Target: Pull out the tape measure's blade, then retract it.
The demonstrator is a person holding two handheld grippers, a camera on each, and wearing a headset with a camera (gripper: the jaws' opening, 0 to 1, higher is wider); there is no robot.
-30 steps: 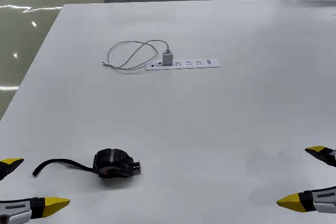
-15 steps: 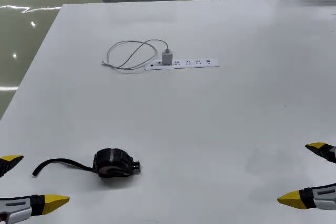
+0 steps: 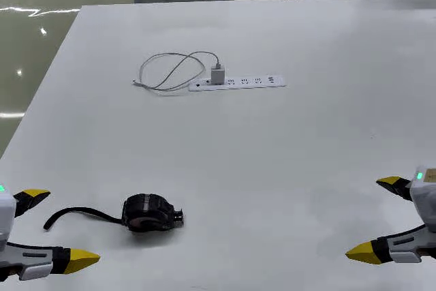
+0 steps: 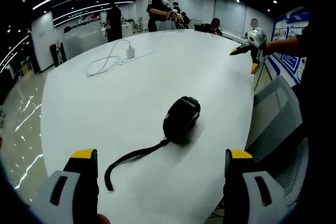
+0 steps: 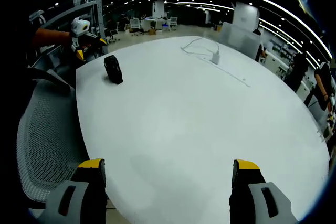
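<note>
**Tape measure (image 3: pixel 151 213) just sitting there, nothing gripping it**

Head view: it lies on the white table (image 3: pixel 272 141) near the front-left edge, strap (image 3: pixel 75 212) trailing left. The left hand-held gripper (image 3: pixel 67 227) gapes wide near it. The right hand-held gripper (image 3: pixel 369 217) is wide too, well apart.

Left gripper view: it's ahead between the jaws, not touched.

Right gripper view: it's far off, upper left.

**What the worktop (image 3: pixel 306 155) carries**

A black tape measure (image 3: pixel 148 212) lies near the white worktop's front edge, its strap (image 3: pixel 75 213) trailing left. Farther back, a white power strip (image 3: pixel 237 83) holds a charger (image 3: pixel 217 74), its cable (image 3: pixel 170 73) looped leftward.
</note>
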